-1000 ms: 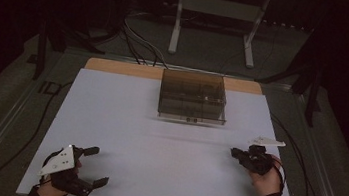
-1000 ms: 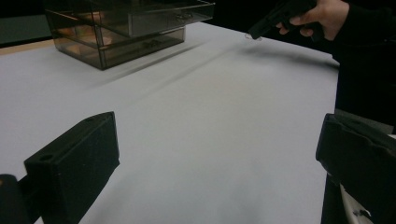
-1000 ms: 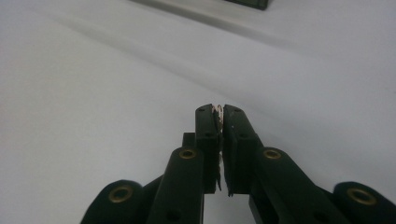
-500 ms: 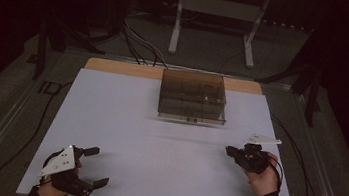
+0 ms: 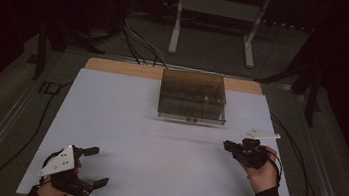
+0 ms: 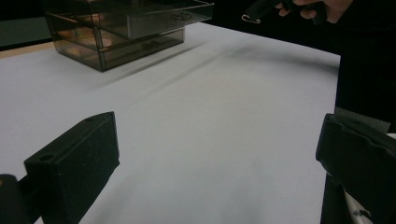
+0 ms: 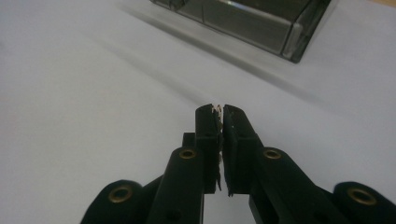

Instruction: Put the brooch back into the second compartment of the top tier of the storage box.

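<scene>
Safety pin (image 6: 251, 17), as far as the dim view allows, sits pinched in the closed right gripper (image 5: 229, 146), lifted over the white table (image 5: 156, 151). Nearest, the left gripper (image 5: 96, 167) rests open, empty. Beyond stands the smoky drawer box (image 5: 193, 96), one drawer (image 6: 163, 17) open: carrying is underway; next, lower the pin inside.

Dim room, dark surroundings; soft shadows, gripper views slightly blurred.

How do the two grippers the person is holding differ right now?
The left gripper has its jaws spread wide with nothing between them; the right gripper is shut on a small safety pin. The left sits low by the table's near edge; the right is nearer the smoky plastic drawer box. Both are black.
</scene>
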Motion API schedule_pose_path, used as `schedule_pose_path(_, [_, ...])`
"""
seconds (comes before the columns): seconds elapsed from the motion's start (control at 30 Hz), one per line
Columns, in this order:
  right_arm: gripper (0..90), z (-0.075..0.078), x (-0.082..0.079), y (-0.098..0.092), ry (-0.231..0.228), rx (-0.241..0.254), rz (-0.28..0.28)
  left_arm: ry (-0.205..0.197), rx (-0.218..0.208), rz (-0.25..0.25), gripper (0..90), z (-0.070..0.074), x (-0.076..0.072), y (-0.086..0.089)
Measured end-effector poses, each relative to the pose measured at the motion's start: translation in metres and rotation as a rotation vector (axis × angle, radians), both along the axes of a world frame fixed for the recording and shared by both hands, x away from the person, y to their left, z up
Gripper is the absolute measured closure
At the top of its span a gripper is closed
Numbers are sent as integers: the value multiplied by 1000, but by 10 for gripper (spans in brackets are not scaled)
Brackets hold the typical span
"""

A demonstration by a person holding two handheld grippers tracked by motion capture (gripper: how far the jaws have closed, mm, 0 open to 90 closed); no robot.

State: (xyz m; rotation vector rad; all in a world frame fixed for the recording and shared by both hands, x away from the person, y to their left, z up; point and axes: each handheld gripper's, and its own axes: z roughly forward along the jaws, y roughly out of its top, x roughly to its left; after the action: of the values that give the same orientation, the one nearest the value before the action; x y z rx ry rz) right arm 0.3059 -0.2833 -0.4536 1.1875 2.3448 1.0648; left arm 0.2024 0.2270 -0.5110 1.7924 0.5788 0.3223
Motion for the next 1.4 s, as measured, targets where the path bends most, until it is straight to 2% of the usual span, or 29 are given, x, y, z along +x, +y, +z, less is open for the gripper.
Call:
schedule_pose_path(0.43, [857,15,7,8,-16,7,14,-2,3,-2,6,0,0,0])
schedule_pose_path(0.87, [857,32,21,22,-46,12,34,-4,5,-1,5,0,0,0])
schedule_pose_path(1.4, [856,44,39,38,-60,34,50,-7,4,-8,5,1,-1,-1])
